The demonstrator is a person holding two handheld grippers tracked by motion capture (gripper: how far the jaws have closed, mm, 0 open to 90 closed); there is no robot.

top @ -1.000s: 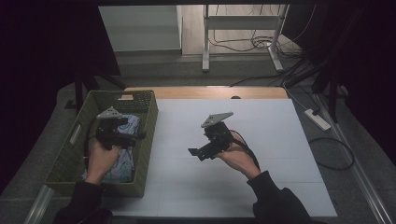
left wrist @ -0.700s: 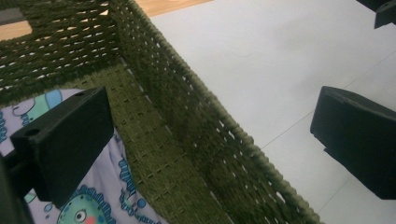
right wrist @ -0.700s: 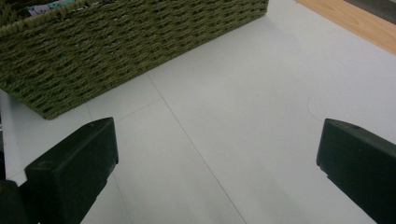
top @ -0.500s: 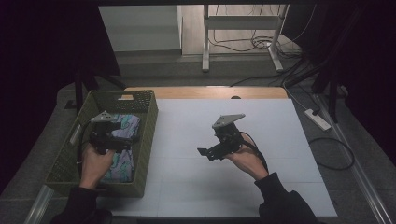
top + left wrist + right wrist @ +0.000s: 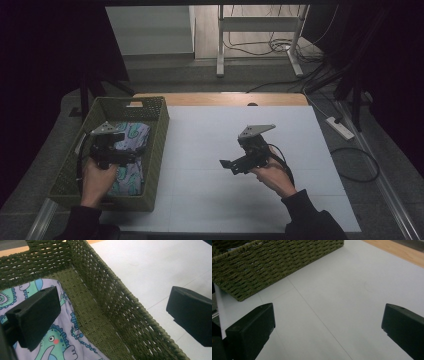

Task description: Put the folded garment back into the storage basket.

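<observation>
Left gripper (image 5: pixel 122 155) spread wide above the dinosaur-print cloth (image 5: pixel 131 142), straddling the right wall of the green woven basket (image 5: pixel 159 131); drawn slightly nearer the person than half a second ago; right gripper (image 5: pixel 227 165) likewise spread, empty, over the white tabletop (image 5: pixel 200 145), shifted rightward; cloth unmoved inside the basket.

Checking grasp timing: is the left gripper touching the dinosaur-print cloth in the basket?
Cannot tell. In the left gripper view the open left gripper straddles the basket wall; one jaw overlaps the cloth.
</observation>
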